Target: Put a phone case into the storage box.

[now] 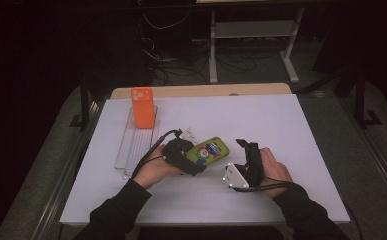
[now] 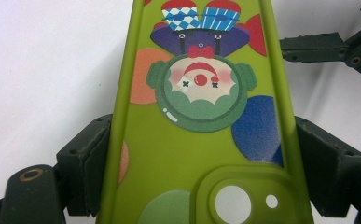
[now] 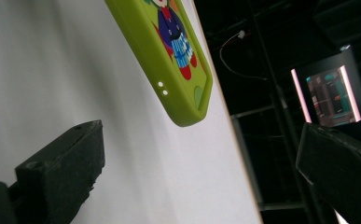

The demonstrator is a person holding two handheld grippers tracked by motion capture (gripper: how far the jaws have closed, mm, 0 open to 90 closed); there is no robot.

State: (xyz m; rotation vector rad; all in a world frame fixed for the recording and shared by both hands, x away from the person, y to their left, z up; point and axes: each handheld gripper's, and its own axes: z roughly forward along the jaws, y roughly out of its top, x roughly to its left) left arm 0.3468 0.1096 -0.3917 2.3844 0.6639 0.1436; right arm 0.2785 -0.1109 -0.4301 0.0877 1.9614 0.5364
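1. L gripper: both pads pinch the long side walls of the green phone case, near its camera-cutout end. In the left gripper view the case runs up between the jaws, and the pads sit flush on both edges.
2. R gripper: jaws spread, nothing between them. It sits just beside the case's free end, not touching. The right gripper view shows the case corner ahead and off the tabletop.
3. Case location: mid tabletop, slightly toward the near edge, held tilted just above the surface.
4. Handling, my judgement: light, hollow shell, prob. soft silicone/TPU. It should flex if squeezed hard across its width, so keep the grip gentle. The matte skin looks grippy, with low slip risk and little that could break.
5. Best hold: the side walls, as now. For the R gripper, the opposite short end or rim, avoiding the thin web round the camera hole.
6. Shapes/textures: rounded corners, raised lip round the cutout, two small holes in the side wall, printed cartoon clown on the back.
7. Further out: orange phone case standing in a clear ribbed rack by the tabletop's far-left corner. Glossy clear plastic vs matte orange.
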